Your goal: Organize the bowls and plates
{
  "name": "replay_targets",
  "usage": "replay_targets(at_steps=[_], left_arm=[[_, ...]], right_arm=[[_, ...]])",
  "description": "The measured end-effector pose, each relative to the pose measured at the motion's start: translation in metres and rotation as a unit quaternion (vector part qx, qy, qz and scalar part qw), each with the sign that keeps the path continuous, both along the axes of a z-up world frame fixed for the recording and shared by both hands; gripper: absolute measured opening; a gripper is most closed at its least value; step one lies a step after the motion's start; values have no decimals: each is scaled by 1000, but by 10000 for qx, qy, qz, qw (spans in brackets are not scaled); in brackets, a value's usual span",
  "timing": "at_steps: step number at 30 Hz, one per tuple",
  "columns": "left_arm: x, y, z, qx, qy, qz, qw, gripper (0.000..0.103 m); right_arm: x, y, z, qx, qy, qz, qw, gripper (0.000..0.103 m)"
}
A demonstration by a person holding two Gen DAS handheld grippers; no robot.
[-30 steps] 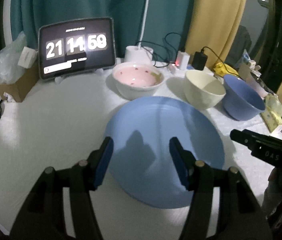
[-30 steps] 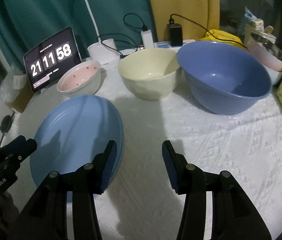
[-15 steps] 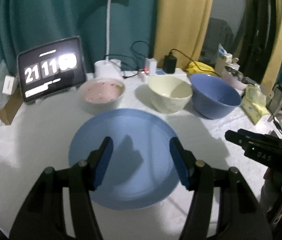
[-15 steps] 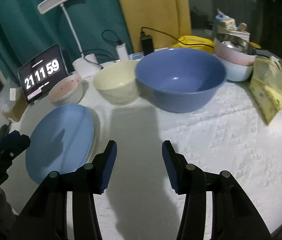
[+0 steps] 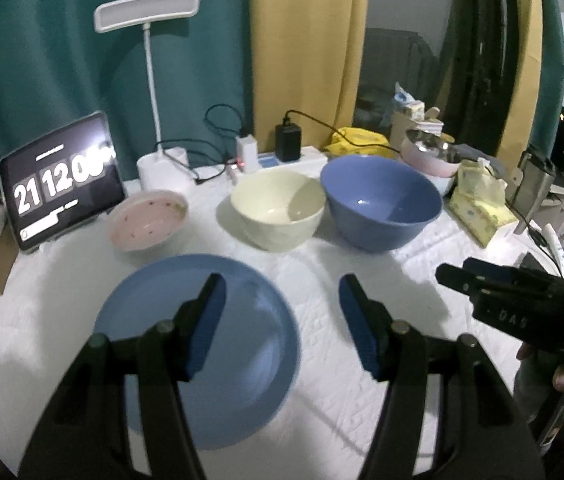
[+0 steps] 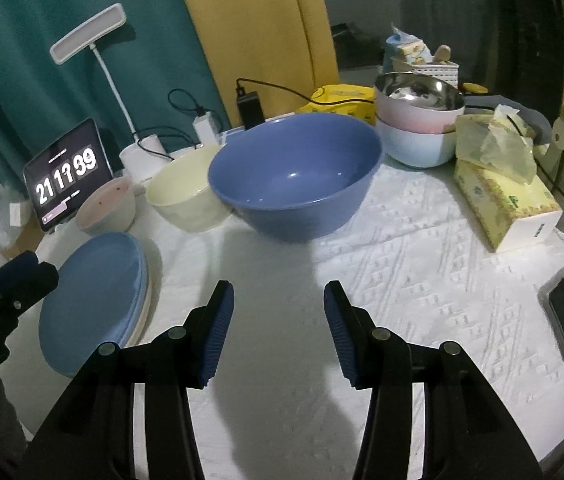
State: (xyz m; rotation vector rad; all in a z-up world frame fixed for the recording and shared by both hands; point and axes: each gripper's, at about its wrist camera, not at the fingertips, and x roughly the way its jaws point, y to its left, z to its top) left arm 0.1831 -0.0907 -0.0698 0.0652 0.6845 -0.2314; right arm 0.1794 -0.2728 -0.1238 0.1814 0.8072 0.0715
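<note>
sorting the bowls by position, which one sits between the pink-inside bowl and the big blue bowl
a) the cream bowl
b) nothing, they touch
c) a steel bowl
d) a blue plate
a: in the left wrist view the cream bowl stands in the row between the pink-inside bowl and the big blue bowl.

The left gripper [image 5: 282, 300] is a matte black plastic frame whose two arms fork outward, each dotted with round silver pivot screws, and each finger [image 5: 205, 320] carries a ribbed blue rubber pad. The right gripper [image 6: 277, 312] is built the same: black arms, silver screws, ribbed blue pads. Beside the blue plate [image 6: 93, 304], the left gripper's black body bears white lettering ending "RobotAI".
</note>
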Motion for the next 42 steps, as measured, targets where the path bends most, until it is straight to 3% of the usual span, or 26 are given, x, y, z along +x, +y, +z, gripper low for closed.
replay_targets(at_steps=[26,42], left_arm=[[56,-44,17,70,-346,-198,9992,60],[106,-55,-9,-147,-92,-211,9996,60]], right_arm=[[38,-44,15,-169,-275,-230,9992,50],[74,-56,4,-211,-213,-438,9986,50]])
